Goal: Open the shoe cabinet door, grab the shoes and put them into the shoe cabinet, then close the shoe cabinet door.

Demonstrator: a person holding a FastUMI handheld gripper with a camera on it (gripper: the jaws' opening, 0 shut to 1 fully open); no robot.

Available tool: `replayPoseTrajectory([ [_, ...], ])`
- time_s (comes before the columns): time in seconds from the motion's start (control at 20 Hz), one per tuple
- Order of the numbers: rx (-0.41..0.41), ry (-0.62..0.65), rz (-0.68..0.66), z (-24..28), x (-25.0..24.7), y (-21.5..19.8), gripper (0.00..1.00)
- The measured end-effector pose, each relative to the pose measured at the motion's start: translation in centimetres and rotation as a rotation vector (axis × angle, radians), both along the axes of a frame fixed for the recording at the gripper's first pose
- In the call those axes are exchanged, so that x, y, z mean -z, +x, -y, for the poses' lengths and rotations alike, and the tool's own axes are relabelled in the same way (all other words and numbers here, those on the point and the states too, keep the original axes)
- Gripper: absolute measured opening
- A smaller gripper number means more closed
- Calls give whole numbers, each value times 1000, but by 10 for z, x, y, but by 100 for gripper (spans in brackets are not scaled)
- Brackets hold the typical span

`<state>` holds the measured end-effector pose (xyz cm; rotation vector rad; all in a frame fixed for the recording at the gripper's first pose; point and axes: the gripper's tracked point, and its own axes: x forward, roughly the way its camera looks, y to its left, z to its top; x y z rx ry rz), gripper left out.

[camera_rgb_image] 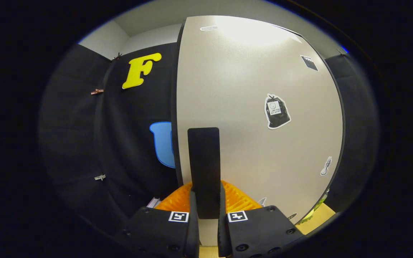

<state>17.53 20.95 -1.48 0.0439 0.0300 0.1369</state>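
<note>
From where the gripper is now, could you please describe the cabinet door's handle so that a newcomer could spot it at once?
Start at the big pale cabinet door standing before the black cloth wall. Near its left edge, low down, an upright black bar handle runs into the gripper, whose fingers press on its lower end. Unlike the small flat stickers scattered on the door, it is one long, plain dark strip.

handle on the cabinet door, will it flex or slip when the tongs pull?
The handle looks like a flat rigid bar, so it probably won't flex. The tongs close on its lower end; its smooth face might slip. The door is a broad flat panel, likely swinging rather than bending.
</note>
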Motion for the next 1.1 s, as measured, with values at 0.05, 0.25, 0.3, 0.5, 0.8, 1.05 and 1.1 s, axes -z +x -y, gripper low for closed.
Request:
replayPoseTrajectory([
  [0.05,-13,2,0,4,0,-9,24],
  [0.25,-59,6,-3,7,-5,-35,24],
  [0.3,-70,9,-7,9,-7,-43,24],
  [0.5,-96,26,-1,18,-10,-66,24],
  [0.8,-123,50,-15,36,-15,-96,24],
  [1.05,-139,52,-20,58,-17,-118,24],
  [1.1,-141,51,-20,63,-19,-121,24],
])
